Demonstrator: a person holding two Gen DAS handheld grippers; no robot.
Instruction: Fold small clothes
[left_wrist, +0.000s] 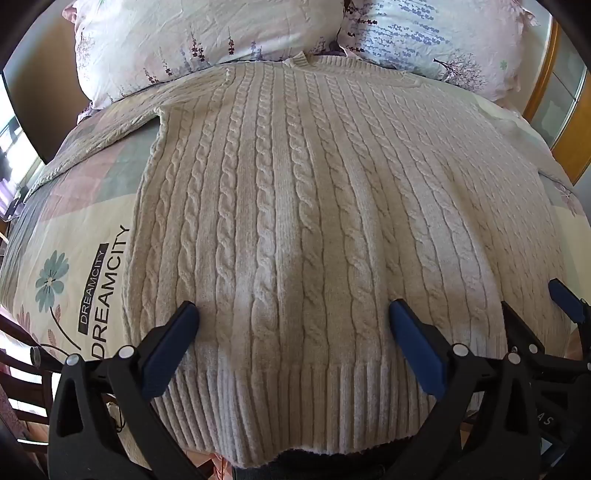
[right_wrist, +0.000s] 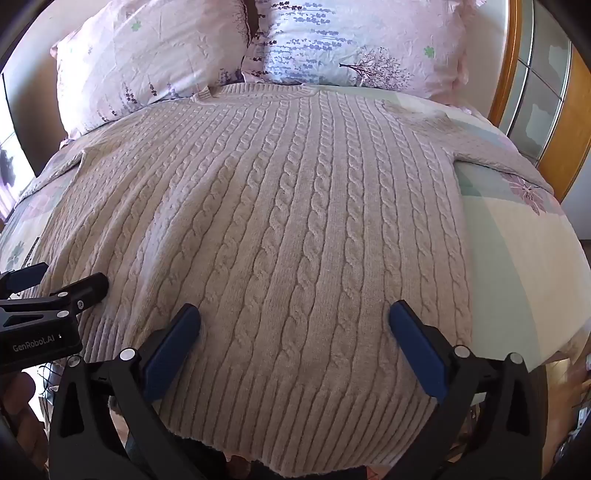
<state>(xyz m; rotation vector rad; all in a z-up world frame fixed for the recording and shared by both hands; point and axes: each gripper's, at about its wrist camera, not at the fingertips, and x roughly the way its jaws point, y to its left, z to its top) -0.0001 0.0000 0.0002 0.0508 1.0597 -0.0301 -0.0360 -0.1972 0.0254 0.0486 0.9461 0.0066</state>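
A cream cable-knit sweater (left_wrist: 295, 192) lies flat on the bed, collar towards the pillows, ribbed hem nearest me; it also fills the right wrist view (right_wrist: 280, 221). One sleeve stretches out to the left (left_wrist: 107, 133) and one to the right (right_wrist: 491, 147). My left gripper (left_wrist: 293, 314) is open and empty, hovering over the hem's left half. My right gripper (right_wrist: 294, 315) is open and empty over the hem's right half; it also shows at the edge of the left wrist view (left_wrist: 535, 299). The left gripper shows at the left of the right wrist view (right_wrist: 59, 280).
The bed sheet (left_wrist: 74, 229) is pastel patchwork with "DREAMCITY" print. Two floral pillows (left_wrist: 207, 40) (right_wrist: 362, 40) lie at the head. A wooden-framed cabinet (right_wrist: 535, 92) stands at the right. The bed's front edge runs just under the hem.
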